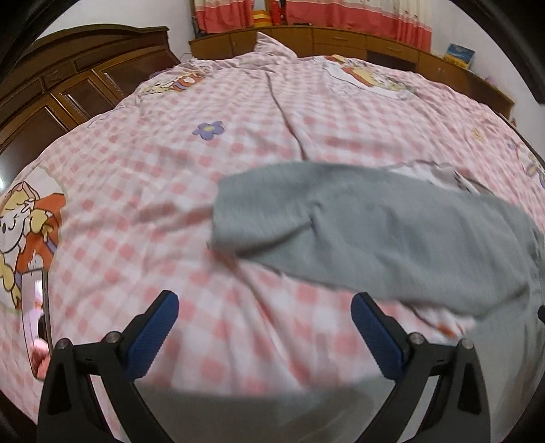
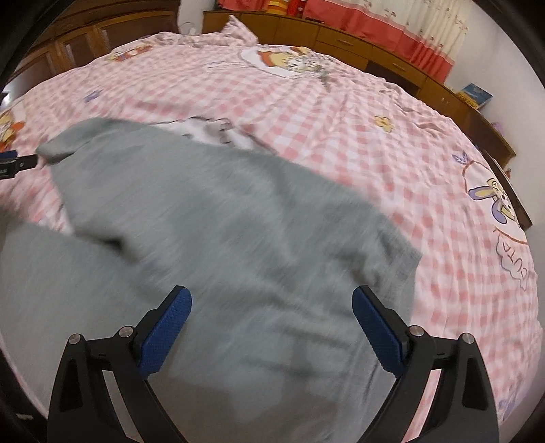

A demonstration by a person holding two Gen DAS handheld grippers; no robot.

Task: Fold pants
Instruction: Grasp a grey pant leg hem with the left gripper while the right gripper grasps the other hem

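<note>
Grey pants (image 2: 221,221) lie spread on a bed with a pink checked cover (image 2: 340,112). In the left wrist view the pants (image 1: 374,231) lie ahead and to the right, one leg end pointing left. My left gripper (image 1: 262,327) is open and empty above bare cover, just short of the pants. My right gripper (image 2: 270,320) is open and empty above the wide grey part of the pants. The left gripper's tip (image 2: 17,162) shows at the left edge of the right wrist view, next to the leg end. Both views are blurred.
A dark wooden wardrobe (image 1: 68,85) stands at the far left. A low wooden cabinet (image 1: 340,41) runs along the back wall under red and white curtains (image 1: 357,17). A phone-like object (image 1: 35,317) lies on the cover at the left.
</note>
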